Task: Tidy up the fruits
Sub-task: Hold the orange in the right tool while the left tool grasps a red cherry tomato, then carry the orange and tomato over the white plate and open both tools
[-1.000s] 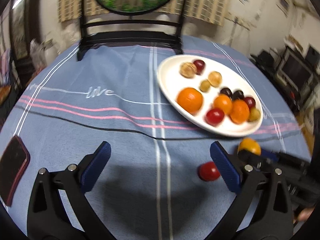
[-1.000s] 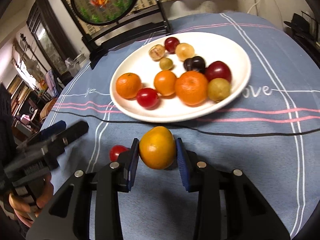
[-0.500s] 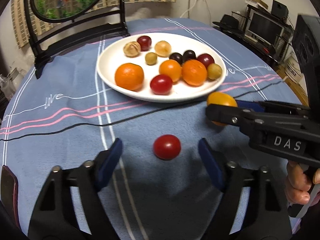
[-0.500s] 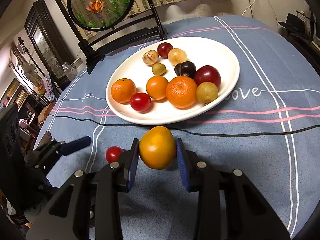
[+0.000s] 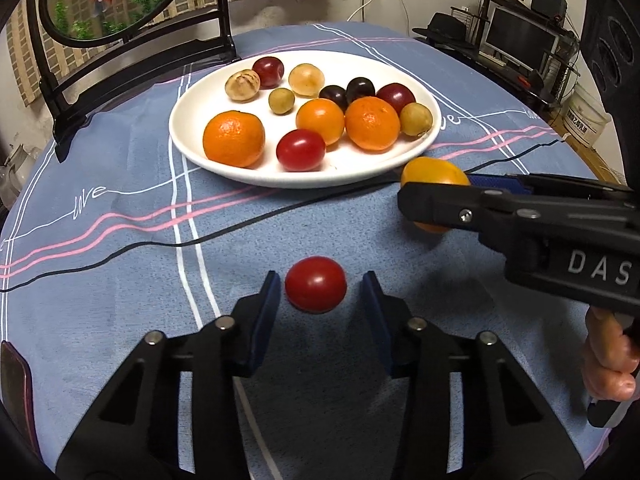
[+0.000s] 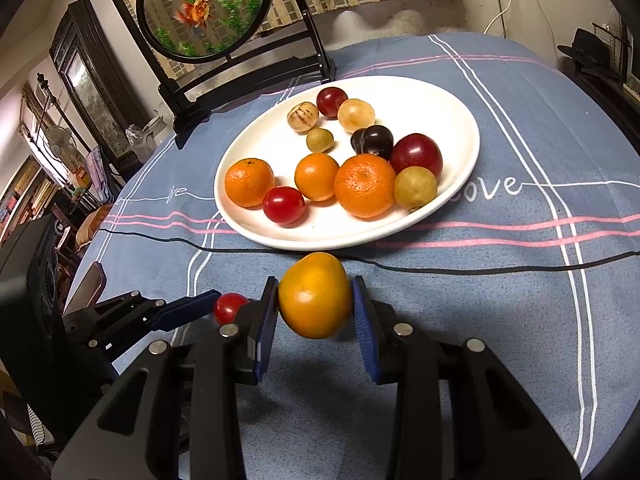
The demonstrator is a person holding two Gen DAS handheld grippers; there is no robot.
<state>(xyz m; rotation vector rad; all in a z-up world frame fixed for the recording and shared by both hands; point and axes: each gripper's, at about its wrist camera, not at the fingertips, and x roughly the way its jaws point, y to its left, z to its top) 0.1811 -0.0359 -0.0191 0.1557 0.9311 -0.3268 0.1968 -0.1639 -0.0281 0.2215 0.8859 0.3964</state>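
So this is the pickup step for the last two loose fruits, as far as I can tell. Starting on the left: the left gripper (image 5: 318,294) has its jaws closing around the little red tomato (image 5: 315,284), which sits right between the blue pads on the cloth. There's a thin gap on each side, so no real grip yet. It's round, glossy and smooth, looks like it'd squirt out if pinched off-centre, so I'd say the squeeze needs to land square on its middle and stay gentle.

Over to the right, the right gripper (image 6: 316,306) is clamped on the yellow-orange fruit (image 6: 315,295), both pads pressed on its sides. It's plump, a bit lopsided, shiny skin.

The white plate (image 6: 460,120) lies just ahead of both grippers, already holding oranges, a red tomato, dark plums and some pale round fruits. Next move probably calls for lifting and carrying forward over the near rim, aiming for a bare patch so nothing gets knocked.
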